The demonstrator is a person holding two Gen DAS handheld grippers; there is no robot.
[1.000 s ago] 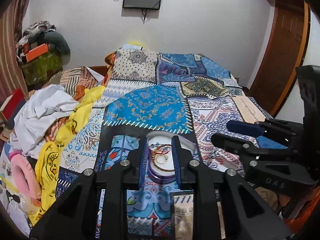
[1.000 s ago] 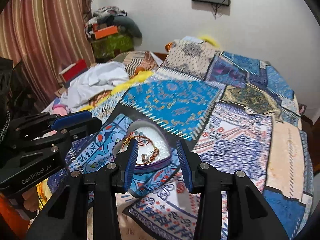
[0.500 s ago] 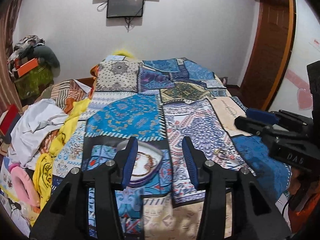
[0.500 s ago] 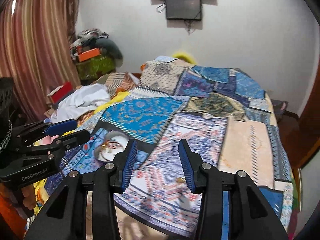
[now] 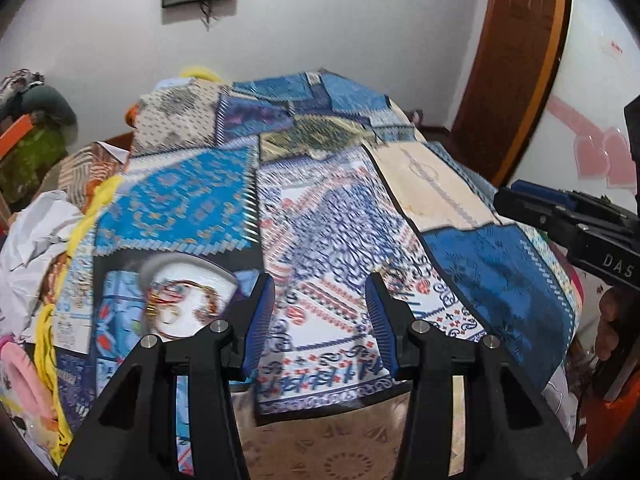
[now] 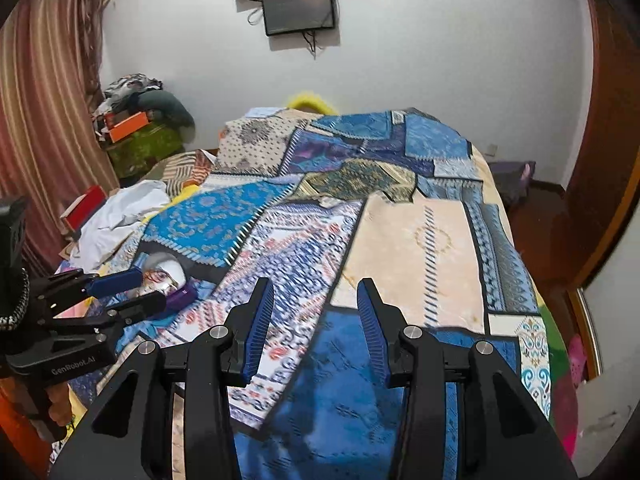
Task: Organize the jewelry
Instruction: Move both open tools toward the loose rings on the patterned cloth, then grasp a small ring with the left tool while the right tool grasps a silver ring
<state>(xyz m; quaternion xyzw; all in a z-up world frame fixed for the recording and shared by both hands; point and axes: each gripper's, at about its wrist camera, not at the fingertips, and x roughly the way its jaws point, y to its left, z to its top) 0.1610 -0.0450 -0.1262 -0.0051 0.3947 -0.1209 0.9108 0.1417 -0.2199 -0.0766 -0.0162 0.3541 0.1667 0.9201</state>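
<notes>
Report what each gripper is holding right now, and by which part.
Nothing is held. The left gripper and the right gripper both stand open over the patchwork bedspread, with only fabric visible between their fingers.

A home bedroom: a patchwork bedspread (image 6: 400, 232) is lying ahead, curtains (image 6: 48, 128) hanging left, a screen (image 6: 300, 8) mounted beyond.

Round white purple-rimmed jewelry tray (image 5: 188, 292) motion-blurred, contents unreadable. In right view black left gripper (image 6: 132, 294) partly hides tray at 9 o'clock.
</notes>
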